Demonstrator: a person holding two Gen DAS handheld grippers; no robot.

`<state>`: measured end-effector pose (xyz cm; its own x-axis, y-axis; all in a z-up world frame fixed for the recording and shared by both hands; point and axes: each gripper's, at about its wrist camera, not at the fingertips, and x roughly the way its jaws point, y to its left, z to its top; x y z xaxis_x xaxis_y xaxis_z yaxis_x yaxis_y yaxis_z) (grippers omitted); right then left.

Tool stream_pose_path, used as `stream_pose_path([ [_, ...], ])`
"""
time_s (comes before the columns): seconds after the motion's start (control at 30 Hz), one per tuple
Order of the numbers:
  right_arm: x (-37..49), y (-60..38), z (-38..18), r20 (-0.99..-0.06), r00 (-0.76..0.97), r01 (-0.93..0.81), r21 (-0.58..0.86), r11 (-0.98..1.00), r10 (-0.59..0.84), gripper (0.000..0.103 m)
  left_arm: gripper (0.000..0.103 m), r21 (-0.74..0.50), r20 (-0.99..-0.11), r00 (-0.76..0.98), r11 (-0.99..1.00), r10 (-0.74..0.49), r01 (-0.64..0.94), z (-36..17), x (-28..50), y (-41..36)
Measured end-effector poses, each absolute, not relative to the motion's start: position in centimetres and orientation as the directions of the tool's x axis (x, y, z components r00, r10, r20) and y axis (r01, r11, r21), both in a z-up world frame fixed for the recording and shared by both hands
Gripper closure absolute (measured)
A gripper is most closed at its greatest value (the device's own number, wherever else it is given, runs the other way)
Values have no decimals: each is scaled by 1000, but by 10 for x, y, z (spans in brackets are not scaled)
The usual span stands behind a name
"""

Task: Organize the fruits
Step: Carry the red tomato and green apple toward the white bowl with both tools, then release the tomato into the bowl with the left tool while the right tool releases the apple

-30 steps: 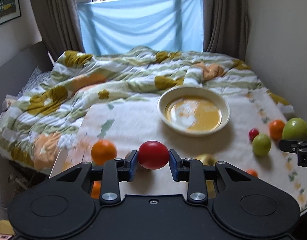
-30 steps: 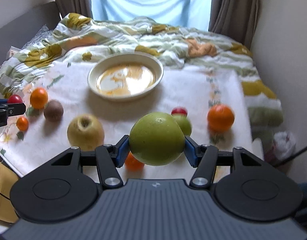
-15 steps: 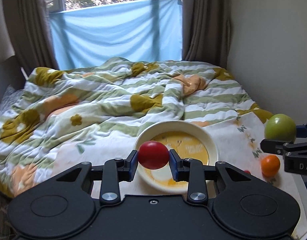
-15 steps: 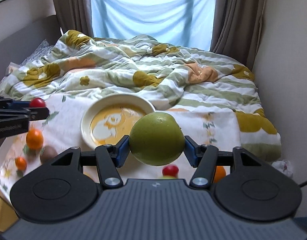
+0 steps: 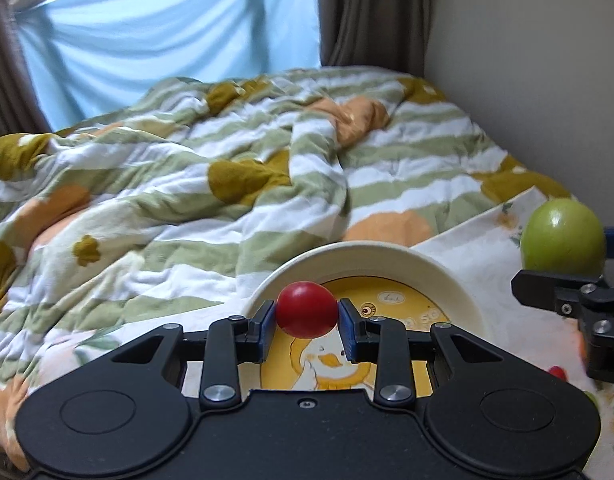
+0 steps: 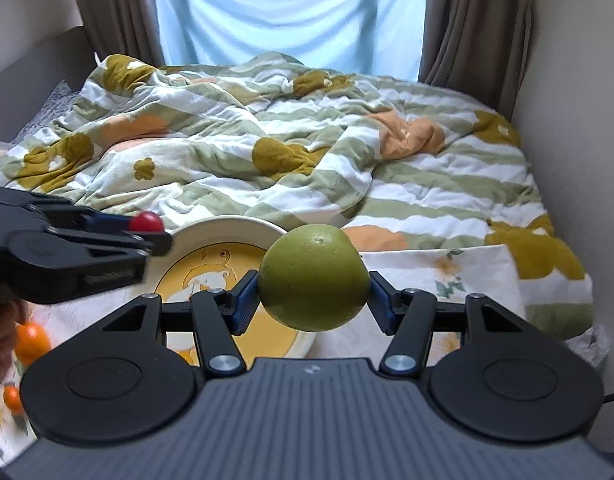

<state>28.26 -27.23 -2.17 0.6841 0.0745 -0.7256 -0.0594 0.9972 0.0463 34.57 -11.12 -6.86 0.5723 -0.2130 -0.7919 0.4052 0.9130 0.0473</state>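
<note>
Fingers [image 5: 349, 332] of left gripper [image 5: 307, 330] clamp small red round fruit [image 5: 306, 310]; right gripper [image 6: 313, 300] clamps large green fruit [image 6: 314, 276], both above cream yellow-centred bowl [image 5: 371, 249] for deposit.

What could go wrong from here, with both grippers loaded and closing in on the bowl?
1. The left gripper and right gripper are near the same bowl; they may collide.
2. The big green fruit is held only at its sides and could slip or bounce out.
3. The small red fruit may roll in the bowl, which sits on soft bedding.
</note>
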Motion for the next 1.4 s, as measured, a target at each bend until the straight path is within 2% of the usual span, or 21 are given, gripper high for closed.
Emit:
stream_pose_path([
  [0.4,318,-280,-47,-757,652,-12,39,999,38,31,65,48,-825,515,879,-233,475,-105,381,-126],
  [0.43,319,-281,-48,-759,650,-8,40,999,36,31,58,48,-822,517,875,-239,481,-105,382,-127],
  [0.47,321,-282,-48,-760,649,-5,41,999,34,31,39,48,-819,519,872,-245,488,-104,381,-127],
  [0.5,322,-283,-48,-760,649,-1,42,999,33,31,27,50,-815,522,869,-250,493,-103,380,-127],
  [0.53,323,-285,-48,-762,647,2,45,999,33,31,10,52,-809,531,867,-255,495,-100,379,-127],
  [0.57,324,-286,-48,-762,647,5,49,999,34,31,6,59,-797,545,866,-259,497,-97,376,-126],
  [0.93,341,-274,-47,-758,648,-49,53,997,72,31,5,91,-795,570,888,-207,450,-74,348,-94],
  [1.4,369,-222,-85,-798,590,-173,20,985,120,31,5,73,-796,586,938,-150,338,-59,321,-39],
])
